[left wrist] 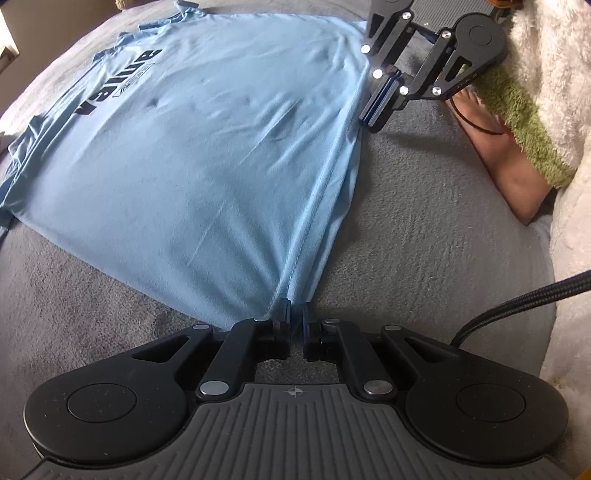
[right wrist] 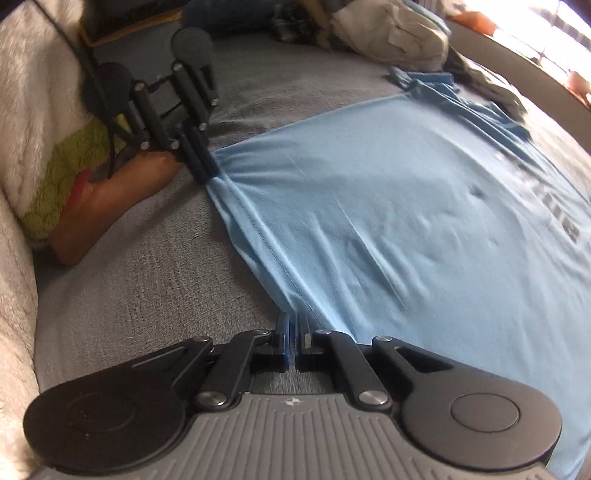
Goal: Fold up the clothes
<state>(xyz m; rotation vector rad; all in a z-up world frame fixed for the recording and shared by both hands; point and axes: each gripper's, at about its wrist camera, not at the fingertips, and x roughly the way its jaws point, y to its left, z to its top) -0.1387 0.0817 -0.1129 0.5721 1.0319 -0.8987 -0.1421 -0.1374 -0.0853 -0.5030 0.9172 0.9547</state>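
A light blue T-shirt [left wrist: 207, 147] with black lettering [left wrist: 118, 81] lies spread flat on a grey blanket [left wrist: 424, 221]. At the bottom of the left wrist view, my left gripper [left wrist: 294, 314] is shut on one corner of the shirt's hem, and the fabric bunches into its jaws. My right gripper [left wrist: 373, 114] pinches the hem's other corner at the upper right. The hem runs taut between the two. In the right wrist view the right gripper [right wrist: 295, 325] is shut on the T-shirt [right wrist: 406, 206], with the left gripper [right wrist: 203, 166] clamped on the far corner.
A person's bare limb [left wrist: 506, 158] with a green fuzzy cuff [left wrist: 524, 125] rests on the blanket beside the hem. White fluffy fabric [left wrist: 554, 74] borders that side. A black cable [left wrist: 517, 299] trails by my left gripper. A pile of clothes [right wrist: 399, 33] sits beyond the shirt.
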